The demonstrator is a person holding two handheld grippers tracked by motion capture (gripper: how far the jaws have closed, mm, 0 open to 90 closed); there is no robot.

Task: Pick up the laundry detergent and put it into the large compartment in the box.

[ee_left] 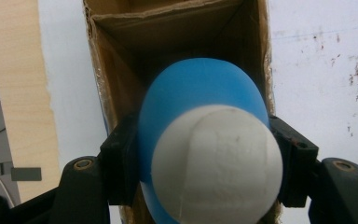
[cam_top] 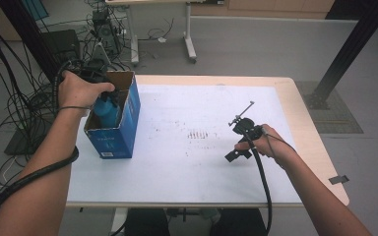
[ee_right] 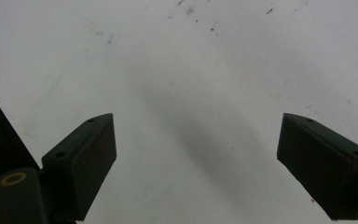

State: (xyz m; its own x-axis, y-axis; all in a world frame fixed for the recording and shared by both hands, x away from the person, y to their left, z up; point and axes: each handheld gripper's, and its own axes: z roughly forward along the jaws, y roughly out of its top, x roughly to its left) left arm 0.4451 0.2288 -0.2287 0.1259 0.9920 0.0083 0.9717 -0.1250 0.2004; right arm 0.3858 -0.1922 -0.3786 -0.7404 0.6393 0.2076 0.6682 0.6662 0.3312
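Left gripper (ee_left: 205, 154) pinches the blue bottle (ee_left: 200, 93) directly over the open box (ee_left: 116, 28), bottle axis upright, base inside the mouth. Right gripper (ee_right: 196, 158), jaws spread, rests well apart over the table (ee_right: 191, 56).

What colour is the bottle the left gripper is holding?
The bottle is blue with a white cap, clearest in the left gripper view.
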